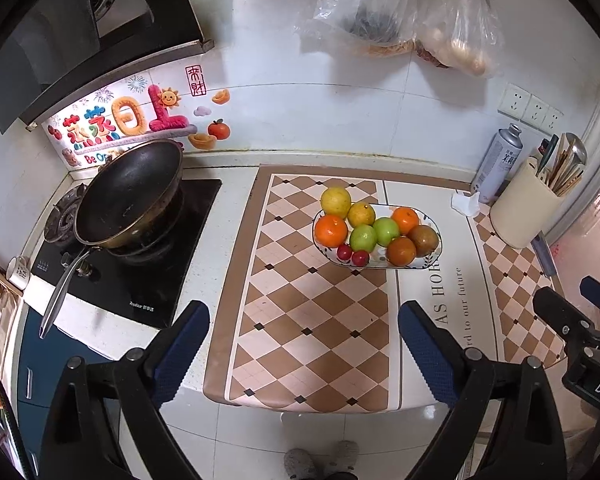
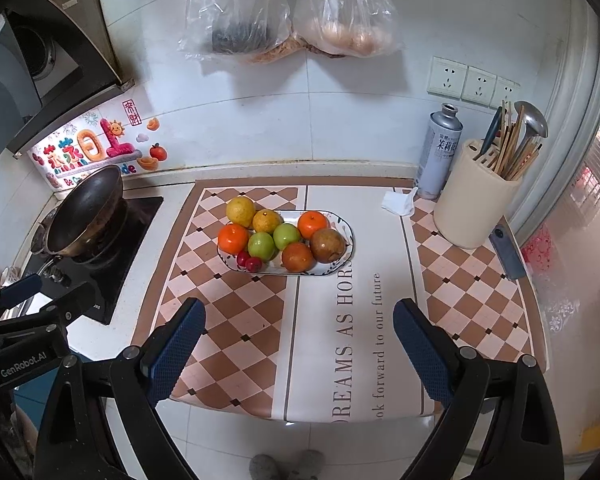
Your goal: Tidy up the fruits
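Progress: nearly all the fruit is sitting on the oval white ceramic plate with a leaf pattern (image 2: 342, 257); one large yellow citrus (image 2: 240, 211) is resting at its far-left rim, and I cannot tell whether it is lying on the plate or just off it on the mat.
Plate contents: two bright orange tangerines (image 2: 233, 239), two green round fruits (image 2: 261, 244), a smaller yellow citrus (image 2: 266, 221), two brownish-orange fruits (image 2: 298, 257) and two small red fruits (image 2: 253, 264) are lying packed together, touching.
Judgement: the gathering is looking close to done; what is probably left is settling the rim-side citrus.
Left gripper (image 1: 304, 354): its blue-padded fingers are standing spread wide, pinching nothing, hovering over the near edge of the desk.
Right gripper (image 2: 300, 350): its fingers are likewise spread apart and empty, well short of the plate.
Open room: the brown-and-cream checked mat (image 2: 236, 320) near the plate is lying bare, giving a free approach from the near side.
Edges: the near desk edge is running just under both grippers, with floor below.
Left hazard: a dark metal wok (image 1: 128, 196) is sitting on the black stove, well apart from the plate.
Right hazard: a cream utensil holder (image 2: 474, 210), a grey spray can (image 2: 438, 152) and a crumpled white tissue (image 2: 398, 202) are crowding the far right corner.
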Available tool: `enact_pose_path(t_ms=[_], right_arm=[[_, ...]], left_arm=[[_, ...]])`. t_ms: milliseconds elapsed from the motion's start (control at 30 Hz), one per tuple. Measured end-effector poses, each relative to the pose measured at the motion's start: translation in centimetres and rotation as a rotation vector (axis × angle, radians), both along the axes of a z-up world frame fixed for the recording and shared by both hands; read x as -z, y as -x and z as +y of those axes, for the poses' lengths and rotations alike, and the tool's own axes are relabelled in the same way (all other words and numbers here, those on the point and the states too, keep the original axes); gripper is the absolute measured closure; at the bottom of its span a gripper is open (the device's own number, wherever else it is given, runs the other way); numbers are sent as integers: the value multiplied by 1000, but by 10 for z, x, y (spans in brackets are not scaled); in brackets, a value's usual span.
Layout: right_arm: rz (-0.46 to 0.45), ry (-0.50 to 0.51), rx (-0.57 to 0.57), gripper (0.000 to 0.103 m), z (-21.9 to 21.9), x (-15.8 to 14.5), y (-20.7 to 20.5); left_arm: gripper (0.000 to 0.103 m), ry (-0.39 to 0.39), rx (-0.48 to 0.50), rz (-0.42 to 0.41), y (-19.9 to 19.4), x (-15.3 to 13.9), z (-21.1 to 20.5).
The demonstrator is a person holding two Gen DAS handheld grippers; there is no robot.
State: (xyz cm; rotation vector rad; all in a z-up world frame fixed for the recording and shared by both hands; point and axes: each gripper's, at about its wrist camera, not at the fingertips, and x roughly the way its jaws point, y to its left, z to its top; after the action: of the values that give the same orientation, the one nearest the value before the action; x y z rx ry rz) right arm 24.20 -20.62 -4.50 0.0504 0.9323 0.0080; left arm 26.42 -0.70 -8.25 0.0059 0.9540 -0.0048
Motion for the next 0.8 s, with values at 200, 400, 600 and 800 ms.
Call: enact_pose_path(t_ms=[200,400,600,800], right_arm=[[-2,-1,-2,6,1,0,-1],[1,4,-5,6,3,-1,0],[2,7,-7,6,4,-2,2],[2,17,-11,6,4,-2,2]], left_arm=[[6,-1,9,-3,0,-1,-4],[6,3,5,-1,2,0,-4],[6,6,2,0,4,1,-2],[6,7,1,-1,4,1,-2]])
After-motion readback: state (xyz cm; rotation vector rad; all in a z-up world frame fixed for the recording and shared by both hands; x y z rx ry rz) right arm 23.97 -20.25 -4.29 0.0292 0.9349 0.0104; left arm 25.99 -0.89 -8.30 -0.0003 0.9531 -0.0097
